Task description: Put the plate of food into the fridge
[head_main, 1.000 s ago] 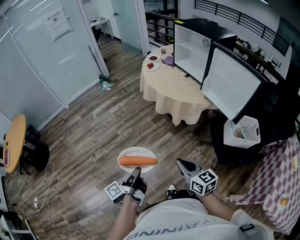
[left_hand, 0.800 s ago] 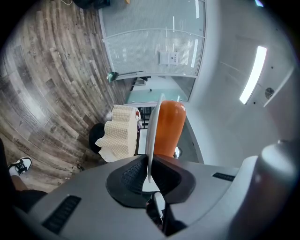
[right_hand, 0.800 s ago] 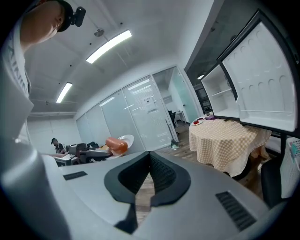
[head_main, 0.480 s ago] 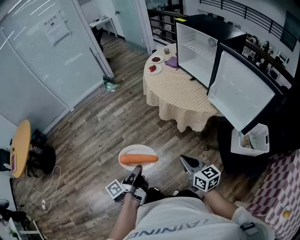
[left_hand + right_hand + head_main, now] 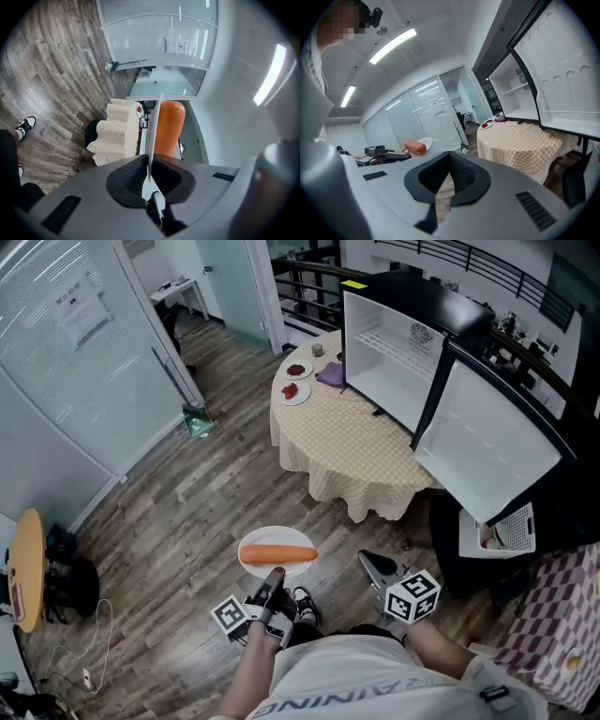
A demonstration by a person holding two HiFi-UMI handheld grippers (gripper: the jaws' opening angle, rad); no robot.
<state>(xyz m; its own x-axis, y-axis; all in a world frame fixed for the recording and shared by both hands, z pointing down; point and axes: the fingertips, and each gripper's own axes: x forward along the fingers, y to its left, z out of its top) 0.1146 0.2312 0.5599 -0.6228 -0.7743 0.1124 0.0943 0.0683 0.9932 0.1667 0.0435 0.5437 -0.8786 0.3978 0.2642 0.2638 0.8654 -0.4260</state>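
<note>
1. Head view: my left gripper (image 5: 272, 579) holds the white plate (image 5: 277, 533) by its near rim, above the wood floor (image 5: 187, 493). Orange food (image 5: 277, 554) lies across it. My right gripper (image 5: 370, 563) hangs just beside. The open fridge (image 5: 394, 362) stands by the clothed table (image 5: 347, 442), well apart
2. Left gripper view: my jaws clamp the plate's rim, seen edge-on
3. Right gripper view: my jaws are pressed together, nothing between them
</note>
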